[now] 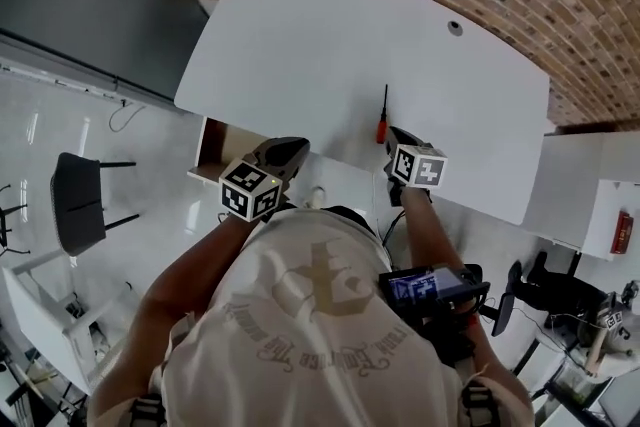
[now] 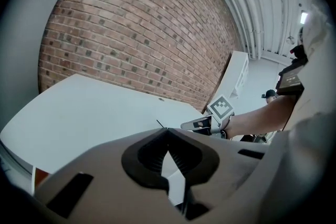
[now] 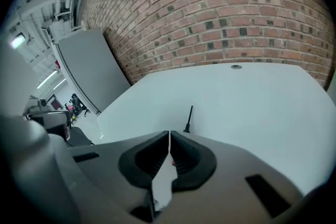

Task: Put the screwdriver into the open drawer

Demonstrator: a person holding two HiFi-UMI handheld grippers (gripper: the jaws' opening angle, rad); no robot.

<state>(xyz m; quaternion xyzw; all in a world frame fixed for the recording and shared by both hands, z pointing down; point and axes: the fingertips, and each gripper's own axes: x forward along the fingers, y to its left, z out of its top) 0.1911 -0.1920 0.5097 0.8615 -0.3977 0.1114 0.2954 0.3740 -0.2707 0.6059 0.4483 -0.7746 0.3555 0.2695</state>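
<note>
Right claw (image 3: 169, 135): shut down to a hairline slit, pads all but meeting, with nothing gripped. Tilted down at the table (image 3: 252, 107), tips close above the near end of the screwdriver (image 3: 188, 119). Only the thin black shaft clear of the jaws, pointing away toward the brick wall (image 3: 210, 13). A speck of red just behind the slit, likely the handle. Touching it or not: cannot tell.

From the head view: screwdriver (image 1: 382, 118) flat on the white top, near the front edge, red handle toward the person and shaft away. Right claw (image 1: 397, 137) just beside the handle, on its right.

Left claw (image 2: 167, 130): closed too, tips meeting at the front, with a small diamond of daylight behind them and nothing between. Aimed across the table, with the other claw and its marker cube off to the right.

Drawer (image 1: 212, 147): open, under the table's front-left edge, brown inside, well apart from the screwdriver. Left claw (image 1: 292, 151) near the table's front edge, between drawer and screwdriver, closer to the drawer.
</note>
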